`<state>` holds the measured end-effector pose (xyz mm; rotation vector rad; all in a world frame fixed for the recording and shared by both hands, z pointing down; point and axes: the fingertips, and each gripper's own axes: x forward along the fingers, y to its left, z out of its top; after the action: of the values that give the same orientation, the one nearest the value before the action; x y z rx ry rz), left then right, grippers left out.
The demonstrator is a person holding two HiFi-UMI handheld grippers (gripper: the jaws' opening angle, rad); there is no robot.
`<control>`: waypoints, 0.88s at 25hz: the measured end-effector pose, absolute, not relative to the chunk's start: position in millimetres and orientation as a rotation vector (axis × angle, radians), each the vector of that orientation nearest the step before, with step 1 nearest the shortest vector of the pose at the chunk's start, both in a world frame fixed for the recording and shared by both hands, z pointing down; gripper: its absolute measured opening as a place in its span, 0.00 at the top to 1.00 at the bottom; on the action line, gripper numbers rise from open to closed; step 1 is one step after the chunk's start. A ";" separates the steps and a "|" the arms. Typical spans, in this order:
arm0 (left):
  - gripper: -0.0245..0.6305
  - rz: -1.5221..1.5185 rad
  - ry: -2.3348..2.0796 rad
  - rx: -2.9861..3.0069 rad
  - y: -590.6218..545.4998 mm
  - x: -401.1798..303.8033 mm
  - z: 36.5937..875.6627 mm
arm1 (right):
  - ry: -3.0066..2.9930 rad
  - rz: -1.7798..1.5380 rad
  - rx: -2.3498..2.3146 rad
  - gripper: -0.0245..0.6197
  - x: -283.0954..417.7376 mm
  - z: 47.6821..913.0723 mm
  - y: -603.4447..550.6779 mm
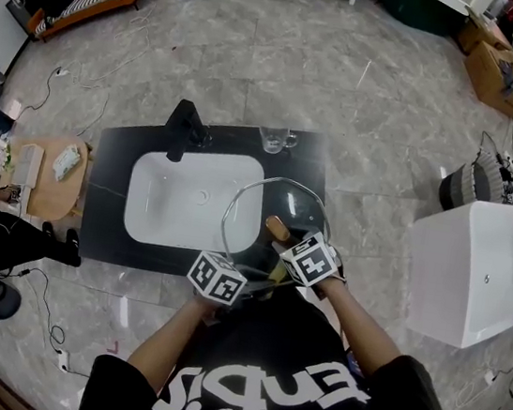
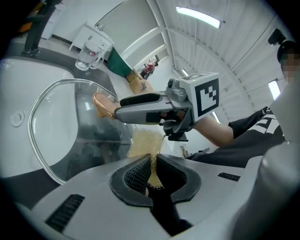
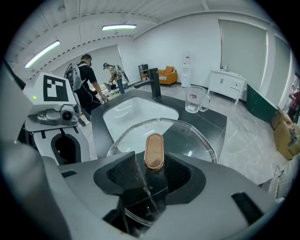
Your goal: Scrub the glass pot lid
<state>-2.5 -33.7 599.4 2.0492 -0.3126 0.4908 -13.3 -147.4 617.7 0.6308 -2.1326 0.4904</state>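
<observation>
My right tongs (image 3: 151,155) pinched the glass pot lid (image 3: 190,136) by its coppery knob (image 3: 154,149), the glass spreading ahead of them (tilted above the counter (image 1: 109,179)). My left tongs (image 2: 152,159) squeezed a straw-coloured scrub pad (image 2: 146,143), the lid just beyond it.

The glass pot lid (image 1: 281,201) is gleaming clear and glossy, its knob (image 3: 153,151) showing a satin coppery finish. A rough, fibrous scrub pad (image 2: 144,145) is bunching between the black ribbed pads (image 2: 136,174) of the left gripper (image 2: 152,163), whose body is looking like matt grey plastic. At the lid's nine o'clock, the white sink (image 1: 181,200) is shining smooth.
</observation>
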 end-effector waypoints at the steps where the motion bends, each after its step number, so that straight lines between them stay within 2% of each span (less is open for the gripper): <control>1: 0.89 0.491 -0.319 2.057 -35.5 -4.1 594.5 | -2.155 0.494 0.641 0.68 -12.9 609.6 -146.8; 5: 0.89 0.477 -0.372 2.114 -49.3 -11.1 573.6 | -2.258 0.515 0.692 0.68 -9.6 576.3 -147.6; 9: 0.89 0.435 -0.477 2.186 -67.5 -21.1 547.0 | -2.370 0.567 0.792 0.73 -0.7 542.3 -150.9; 18: 0.89 0.270 -0.838 2.340 -108.3 -56.9 477.9 | -2.519 0.498 0.970 0.93 23.9 488.5 -144.8; 22: 0.89 0.232 -0.997 2.382 -116.2 -77.8 464.0 | -2.631 0.478 1.036 0.94 31.9 467.6 -143.3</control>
<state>-77.8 -116.2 464.0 2.3816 -0.9970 0.2319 31.9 -143.3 467.6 1.0363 -2.6311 0.4783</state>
